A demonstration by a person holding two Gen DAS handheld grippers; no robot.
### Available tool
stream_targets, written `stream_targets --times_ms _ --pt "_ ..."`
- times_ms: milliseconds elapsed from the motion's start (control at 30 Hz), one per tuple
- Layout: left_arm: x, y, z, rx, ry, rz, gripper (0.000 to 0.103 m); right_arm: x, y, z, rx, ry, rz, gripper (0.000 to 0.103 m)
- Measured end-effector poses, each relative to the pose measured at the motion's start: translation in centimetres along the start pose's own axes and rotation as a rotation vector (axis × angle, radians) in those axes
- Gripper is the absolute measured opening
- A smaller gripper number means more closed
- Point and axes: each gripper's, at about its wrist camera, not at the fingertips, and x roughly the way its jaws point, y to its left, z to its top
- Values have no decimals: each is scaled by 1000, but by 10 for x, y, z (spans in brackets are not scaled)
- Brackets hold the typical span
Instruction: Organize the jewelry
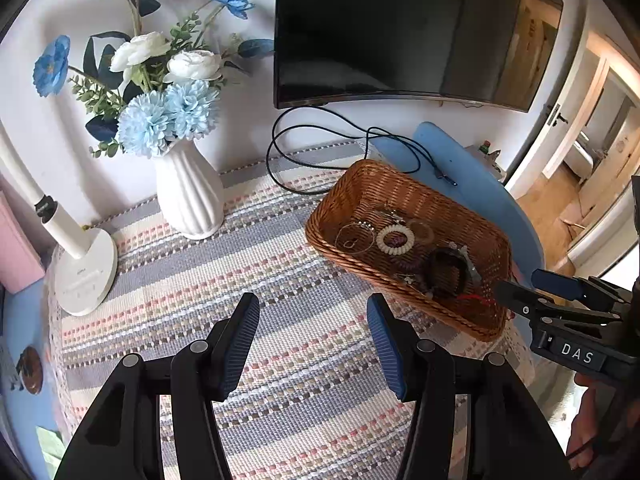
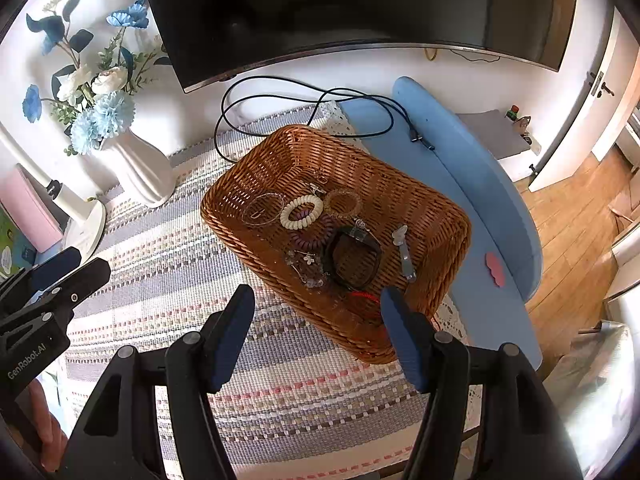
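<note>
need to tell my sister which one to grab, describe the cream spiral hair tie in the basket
On the striped cloth stands a brown wicker basket. Near its middle lies the cream spiral hair tie, the only pale coiled ring there, between a thin wire hoop and a tan ring.

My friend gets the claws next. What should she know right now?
Left claw: open, empty, over the striped cloth.
Right claw: open, empty, at the near edge of the basket.
All the jewelry is in the basket: cream coil ring, thin wire hoop, black bracelet, red string, a small tangle of chains.
Done: nothing lifted out yet.
Left: sort every piece.
</note>
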Motion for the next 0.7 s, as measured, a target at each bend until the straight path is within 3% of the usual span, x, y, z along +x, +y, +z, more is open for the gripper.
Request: stream_targets --times_ms 700 --pt "9 -1 0 -23 13 10 57 8 -25 5 26 24 -59 68"
